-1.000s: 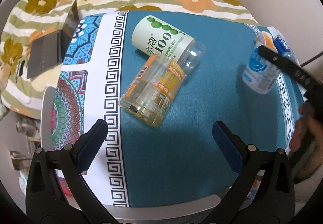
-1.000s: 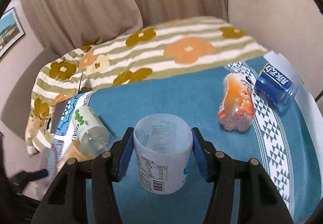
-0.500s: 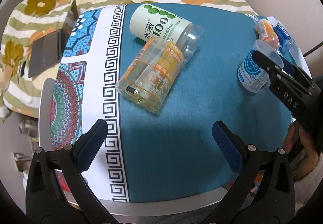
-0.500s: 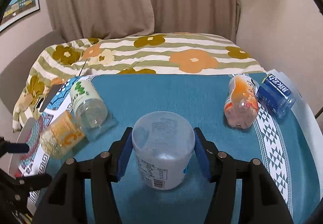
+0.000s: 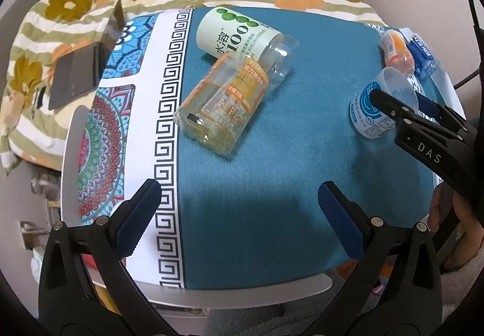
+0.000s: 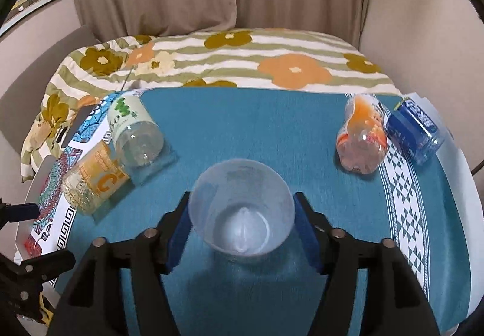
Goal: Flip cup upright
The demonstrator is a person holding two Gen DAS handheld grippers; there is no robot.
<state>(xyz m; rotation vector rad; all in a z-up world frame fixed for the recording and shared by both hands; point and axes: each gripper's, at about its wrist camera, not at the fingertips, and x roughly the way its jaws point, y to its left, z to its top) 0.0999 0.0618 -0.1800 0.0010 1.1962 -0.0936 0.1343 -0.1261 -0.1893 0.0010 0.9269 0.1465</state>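
My right gripper (image 6: 242, 224) is shut on a translucent plastic cup (image 6: 242, 212) with a blue and white label. The cup's mouth faces up and toward the camera, and I see down to its bottom. In the left wrist view the same cup (image 5: 379, 106) sits tilted at the right, held by the right gripper (image 5: 393, 106), its base at or just above the teal tablecloth (image 5: 302, 136). My left gripper (image 5: 239, 215) is open and empty, hovering over the table's near edge.
A white-green bottle (image 5: 242, 36) and an orange-labelled bottle (image 5: 224, 106) lie on their sides at the left. An orange bottle (image 6: 363, 136) and a blue one (image 6: 414, 130) lie at the right. A flowered bedspread (image 6: 242, 60) is behind the table. A dark device (image 5: 75, 78) rests on it.
The right gripper has turned the cup from side-on to mouth-up and lowered it toward the cloth. The left gripper has stayed open and drifted slightly.
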